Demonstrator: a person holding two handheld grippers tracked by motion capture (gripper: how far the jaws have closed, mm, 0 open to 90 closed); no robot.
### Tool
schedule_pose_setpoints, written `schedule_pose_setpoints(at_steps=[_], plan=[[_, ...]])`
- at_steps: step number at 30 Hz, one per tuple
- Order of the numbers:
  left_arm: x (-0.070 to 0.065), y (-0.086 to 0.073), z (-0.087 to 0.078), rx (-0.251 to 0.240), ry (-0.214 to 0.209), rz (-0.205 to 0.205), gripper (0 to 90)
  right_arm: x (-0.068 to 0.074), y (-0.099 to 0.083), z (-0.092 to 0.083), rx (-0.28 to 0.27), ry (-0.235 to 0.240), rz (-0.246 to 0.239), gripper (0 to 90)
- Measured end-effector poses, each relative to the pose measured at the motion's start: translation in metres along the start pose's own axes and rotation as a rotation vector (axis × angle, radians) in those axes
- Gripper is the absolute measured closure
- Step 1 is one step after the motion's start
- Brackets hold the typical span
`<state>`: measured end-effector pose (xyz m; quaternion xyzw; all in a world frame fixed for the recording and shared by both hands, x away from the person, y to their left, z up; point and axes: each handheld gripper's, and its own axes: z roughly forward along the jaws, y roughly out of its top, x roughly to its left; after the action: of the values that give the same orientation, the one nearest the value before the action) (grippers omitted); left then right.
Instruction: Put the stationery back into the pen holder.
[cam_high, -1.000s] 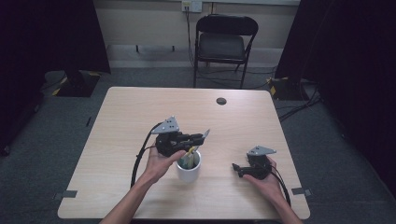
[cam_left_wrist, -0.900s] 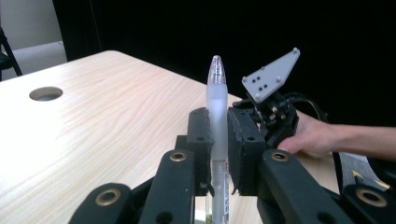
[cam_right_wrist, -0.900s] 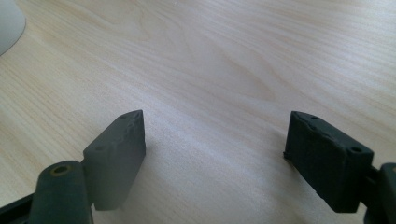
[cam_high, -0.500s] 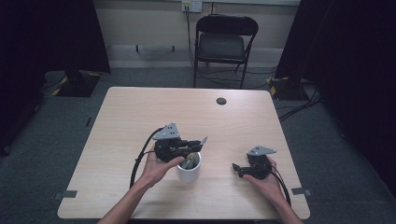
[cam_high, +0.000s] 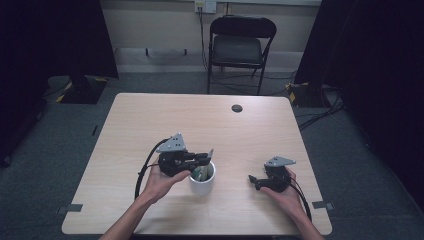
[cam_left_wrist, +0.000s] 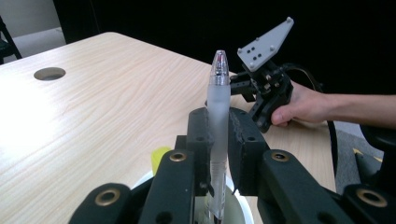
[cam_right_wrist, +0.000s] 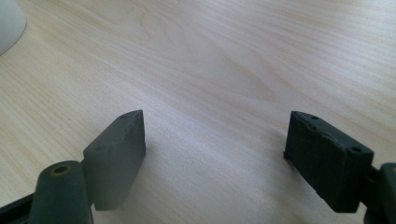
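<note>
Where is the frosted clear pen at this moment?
The frosted pen stands upright, clamped in the left gripper, its lower end inside the white cup near the table's front edge; the right gripper rests off to the cup's right.

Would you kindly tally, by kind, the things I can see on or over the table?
Grippers: 2 (left gripper, right gripper)
Cups: 1 (cup)
Clear pens held: 1 (pen)
Total: 4, leaving out what else stands in the cup, too small to count.
</note>
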<state>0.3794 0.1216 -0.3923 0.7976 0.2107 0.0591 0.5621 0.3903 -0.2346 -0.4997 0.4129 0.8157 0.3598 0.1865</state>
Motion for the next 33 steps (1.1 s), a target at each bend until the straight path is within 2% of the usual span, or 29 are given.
schedule_pose_setpoints(at_steps=[4, 16, 19, 24, 26, 27, 32, 33], plan=[[0.001, -0.002, -0.005, -0.014, 0.023, -0.007, 80.1, 0.000, 0.000, 0.000, 0.000, 0.001, 0.001, 19.8], [0.005, -0.018, -0.019, -0.005, 0.032, -0.038, 80.0, 0.000, 0.000, 0.000, 0.000, 0.000, 0.000, 19.8], [0.004, -0.021, -0.019, 0.007, 0.034, -0.033, 79.9, 0.000, 0.000, 0.000, 0.001, 0.001, 0.001, 19.8], [0.005, -0.022, -0.018, 0.009, 0.014, -0.057, 79.7, -0.001, 0.001, 0.001, 0.000, 0.003, -0.001, 19.9], [0.003, -0.025, -0.014, 0.036, 0.014, -0.051, 79.7, -0.001, 0.001, 0.001, 0.001, 0.002, -0.002, 19.8], [0.003, -0.026, -0.013, 0.054, 0.029, -0.039, 79.7, -0.001, 0.001, 0.001, 0.000, 0.002, -0.003, 19.9], [0.005, -0.028, -0.015, 0.042, 0.024, -0.055, 76.5, -0.001, 0.001, 0.001, 0.001, 0.002, -0.001, 19.9], [0.006, -0.028, -0.016, 0.043, 0.035, -0.054, 74.7, -0.001, 0.001, 0.001, 0.001, 0.002, -0.001, 19.9]])
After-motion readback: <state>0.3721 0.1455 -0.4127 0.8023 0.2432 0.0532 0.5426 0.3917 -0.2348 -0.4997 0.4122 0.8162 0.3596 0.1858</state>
